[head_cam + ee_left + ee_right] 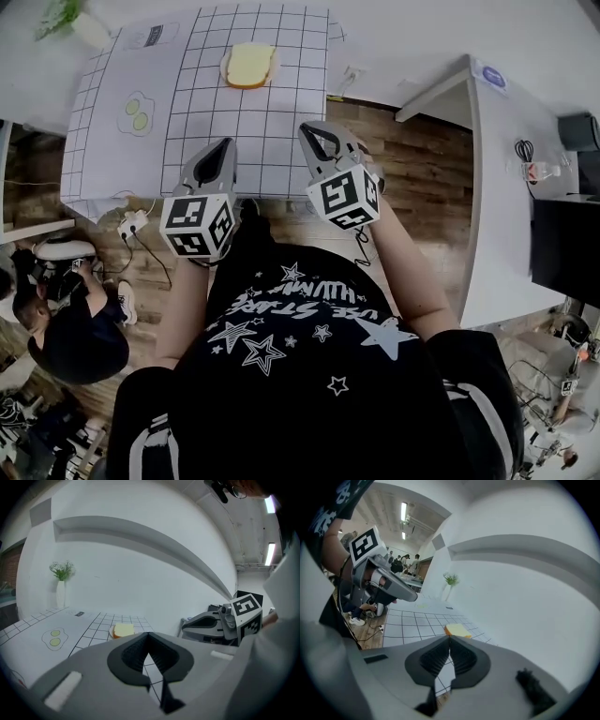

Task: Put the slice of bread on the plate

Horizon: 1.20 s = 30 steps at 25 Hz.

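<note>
A yellow slice of bread (249, 65) lies on a small pale plate (226, 68) at the far side of the grid-patterned tablecloth (234, 122). It shows ahead in the left gripper view as the bread (123, 630) and in the right gripper view as the bread (458, 630). Both grippers hover side by side over the table's near edge, well short of the bread. The left gripper (223, 146) is shut, its jaws meeting with nothing between them (149, 635). The right gripper (312, 133) is likewise shut and empty (450, 639).
Two fried eggs (138, 114) are printed on the cloth's left part. A vase with a plant (73, 21) stands at the far left corner. A white desk (511, 169) with scissors (525, 150) runs along the right. A person (56, 309) crouches on the wooden floor at left, near cables (131, 223).
</note>
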### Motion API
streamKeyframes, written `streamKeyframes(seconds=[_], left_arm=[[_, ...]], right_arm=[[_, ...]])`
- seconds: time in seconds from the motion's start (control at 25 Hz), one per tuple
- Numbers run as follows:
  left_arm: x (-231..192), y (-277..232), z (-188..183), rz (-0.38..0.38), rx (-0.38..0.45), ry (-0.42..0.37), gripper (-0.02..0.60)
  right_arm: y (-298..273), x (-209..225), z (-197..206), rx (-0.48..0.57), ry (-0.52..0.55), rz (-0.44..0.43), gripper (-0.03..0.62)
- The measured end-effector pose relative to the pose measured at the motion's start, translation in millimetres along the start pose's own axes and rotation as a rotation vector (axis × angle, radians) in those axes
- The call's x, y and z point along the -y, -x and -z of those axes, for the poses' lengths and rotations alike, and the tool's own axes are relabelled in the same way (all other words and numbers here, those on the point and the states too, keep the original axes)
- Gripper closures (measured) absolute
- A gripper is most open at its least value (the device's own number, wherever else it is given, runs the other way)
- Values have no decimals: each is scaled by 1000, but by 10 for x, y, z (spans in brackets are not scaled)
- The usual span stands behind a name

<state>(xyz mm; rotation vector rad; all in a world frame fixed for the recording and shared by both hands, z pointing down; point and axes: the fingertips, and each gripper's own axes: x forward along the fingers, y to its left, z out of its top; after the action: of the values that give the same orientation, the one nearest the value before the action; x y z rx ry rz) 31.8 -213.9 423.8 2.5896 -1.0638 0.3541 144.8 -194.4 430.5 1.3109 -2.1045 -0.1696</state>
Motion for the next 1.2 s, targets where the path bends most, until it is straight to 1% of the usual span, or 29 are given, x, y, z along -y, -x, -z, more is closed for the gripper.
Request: streamKeyframes(seconds=[0.12, 0.24, 0.4, 0.52, 0.6, 0.72, 0.84, 0.92, 1.04, 1.2], left_arm=[[325, 163, 80, -3, 7, -14, 573], [589, 342, 206, -23, 6, -18, 572], [896, 573, 362, -60, -3, -2, 572], [1082, 897, 499, -106, 9, -1, 572], [1159, 1015, 507, -132, 21, 4, 572], [1185, 1008, 301, -160, 13, 32, 572], [1107, 981, 4, -196, -13, 50, 573], [1025, 945, -140, -213, -18, 54, 573], [882, 756, -360, -219, -41, 72, 573], [750, 411, -710, -215, -109, 125, 573]], right_arm=[[377, -62, 57, 39, -50, -30, 580], [711, -128, 95, 87, -104, -51, 580], [1081, -183, 165, 117, -113, -63, 580], [1340, -386, 192, 151, -115, -80, 580], [1445, -432, 189, 166, -118, -87, 580], [1392, -282, 105, 161, -137, -123, 580], [1218, -76, -93, 156, -167, -180, 580], [1106, 46, -210, 159, -182, -199, 580], [895, 280, -316, 136, -216, -225, 580], [579, 650, -400, 66, -260, -285, 580]])
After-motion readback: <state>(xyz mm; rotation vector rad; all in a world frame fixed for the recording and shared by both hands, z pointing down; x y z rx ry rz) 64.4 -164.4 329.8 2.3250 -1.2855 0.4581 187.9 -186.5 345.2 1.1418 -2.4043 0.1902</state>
